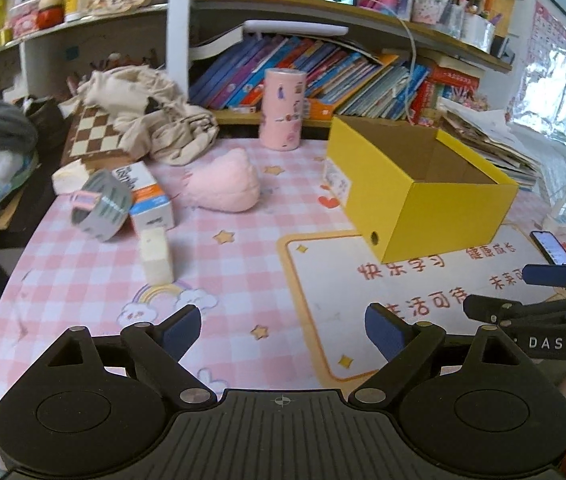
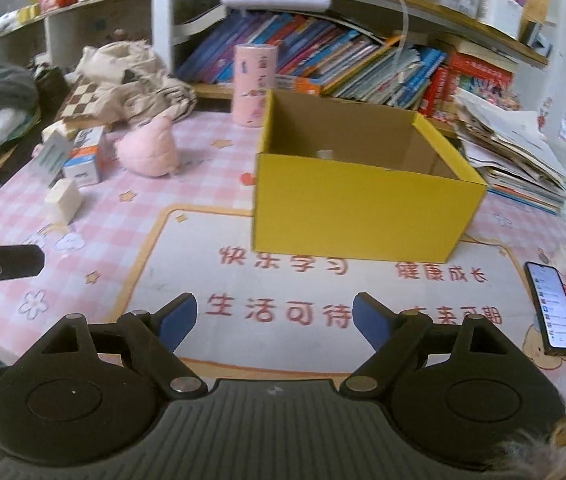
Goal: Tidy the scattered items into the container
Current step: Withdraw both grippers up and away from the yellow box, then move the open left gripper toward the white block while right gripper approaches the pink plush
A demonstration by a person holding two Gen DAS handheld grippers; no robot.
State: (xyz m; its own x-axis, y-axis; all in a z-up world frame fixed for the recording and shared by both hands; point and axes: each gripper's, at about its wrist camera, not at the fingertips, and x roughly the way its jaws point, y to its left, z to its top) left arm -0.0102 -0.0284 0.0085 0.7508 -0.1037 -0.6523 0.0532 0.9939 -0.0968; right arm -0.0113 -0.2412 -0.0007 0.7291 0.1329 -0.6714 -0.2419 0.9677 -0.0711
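An open yellow cardboard box (image 1: pixel 423 200) (image 2: pixel 359 216) stands on the pink checked desk mat, with a small pale item (image 2: pixel 325 155) showing inside. To its left lie a pink plush toy (image 1: pixel 223 186) (image 2: pixel 149 148), a white and orange carton (image 1: pixel 151 196) (image 2: pixel 85 160), a grey tape roll (image 1: pixel 103 210) and a cream block (image 1: pixel 157 256) (image 2: pixel 65 200). My left gripper (image 1: pixel 283 330) hovers open and empty over the mat, near the block. My right gripper (image 2: pixel 273 318) (image 1: pixel 495 292) is open and empty in front of the box.
A pink patterned canister (image 1: pixel 283 108) (image 2: pixel 255 86) stands behind the box. A phone (image 2: pixel 553 308) lies at the mat's right edge. Crumpled beige cloth (image 1: pixel 151 120) and a chessboard (image 1: pixel 97 132) sit at the back left. Book shelves run along the back, papers (image 2: pixel 511 152) pile at the right.
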